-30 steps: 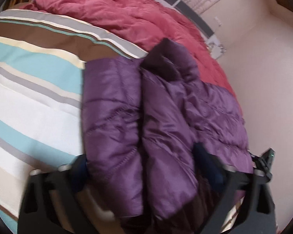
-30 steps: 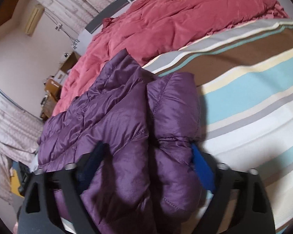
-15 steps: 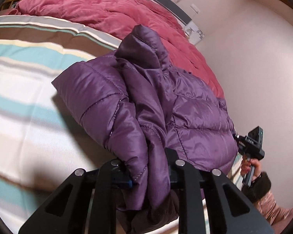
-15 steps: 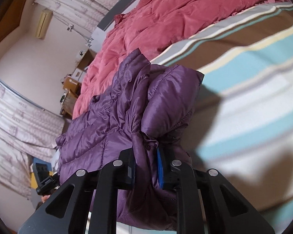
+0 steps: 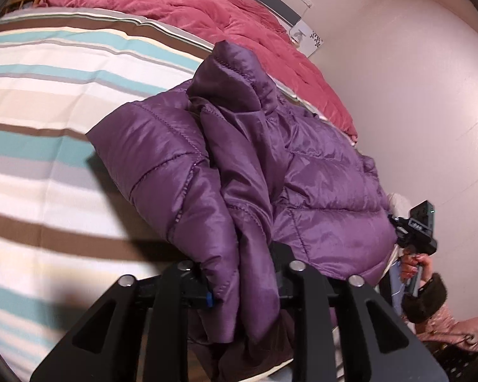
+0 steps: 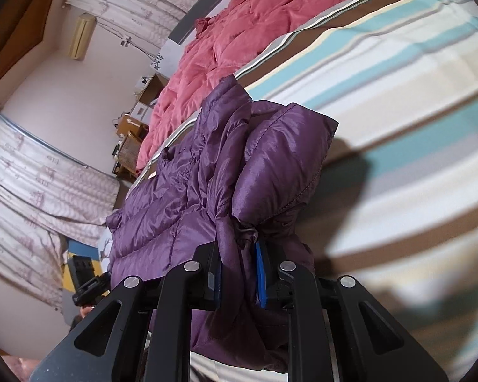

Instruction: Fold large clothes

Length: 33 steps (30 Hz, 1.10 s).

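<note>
While the purple puffer jacket (image 5: 306, 175) hangs bunched between my hands above the striped bedspread (image 5: 47, 172), the folding looks only begun. My left gripper (image 5: 243, 281) is clamped on one gathered end of it, though its jaws have just eased apart slightly, and my right gripper (image 6: 237, 273) pinches the other end tight. The jacket's middle sags toward the bedspread's edge, near the red quilt (image 5: 207, 9). No neat fold shows yet; laying it flat and doubling it remain.
</note>
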Available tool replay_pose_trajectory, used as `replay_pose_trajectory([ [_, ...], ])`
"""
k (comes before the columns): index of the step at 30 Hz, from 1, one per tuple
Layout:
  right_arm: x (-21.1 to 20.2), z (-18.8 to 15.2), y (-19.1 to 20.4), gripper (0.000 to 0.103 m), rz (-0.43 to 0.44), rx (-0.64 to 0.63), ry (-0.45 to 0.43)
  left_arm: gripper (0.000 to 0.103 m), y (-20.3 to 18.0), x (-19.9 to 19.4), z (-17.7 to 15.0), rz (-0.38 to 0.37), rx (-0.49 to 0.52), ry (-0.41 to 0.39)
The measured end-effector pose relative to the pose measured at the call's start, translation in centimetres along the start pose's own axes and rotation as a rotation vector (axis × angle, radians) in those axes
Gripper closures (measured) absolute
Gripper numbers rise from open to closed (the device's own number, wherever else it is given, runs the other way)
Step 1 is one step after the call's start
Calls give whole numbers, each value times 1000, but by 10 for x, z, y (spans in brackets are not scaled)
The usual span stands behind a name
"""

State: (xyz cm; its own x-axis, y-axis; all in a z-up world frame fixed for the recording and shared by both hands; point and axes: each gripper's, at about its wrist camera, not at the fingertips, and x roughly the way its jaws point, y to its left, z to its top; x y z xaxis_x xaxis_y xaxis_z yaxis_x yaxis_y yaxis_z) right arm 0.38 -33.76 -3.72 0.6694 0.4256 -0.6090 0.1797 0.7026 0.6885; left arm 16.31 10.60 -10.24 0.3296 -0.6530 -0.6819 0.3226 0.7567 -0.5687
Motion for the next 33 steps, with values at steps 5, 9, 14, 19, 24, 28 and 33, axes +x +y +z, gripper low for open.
replay_pose_trajectory([
  [5,-8,3,8,53,-108,-69,-50,44,3,-6,3,69,-6,-16],
  [9,-28,23,16,51,-173,-111,-156,35,6,-37,12,160,2,-118],
  [14,0,59,44,51,-187,-241,-133,26,-3,-42,54,173,13,-192],
  [19,60,91,44,51,-219,-240,-25,25,-12,19,91,212,20,-73],
  [24,77,94,45,86,-270,-239,12,81,-29,46,96,223,11,-49],
  [28,52,101,65,95,-260,-247,-52,90,-49,23,104,220,24,-166],
  [33,56,120,79,96,-317,-236,-127,90,-66,32,124,327,12,-243],
])
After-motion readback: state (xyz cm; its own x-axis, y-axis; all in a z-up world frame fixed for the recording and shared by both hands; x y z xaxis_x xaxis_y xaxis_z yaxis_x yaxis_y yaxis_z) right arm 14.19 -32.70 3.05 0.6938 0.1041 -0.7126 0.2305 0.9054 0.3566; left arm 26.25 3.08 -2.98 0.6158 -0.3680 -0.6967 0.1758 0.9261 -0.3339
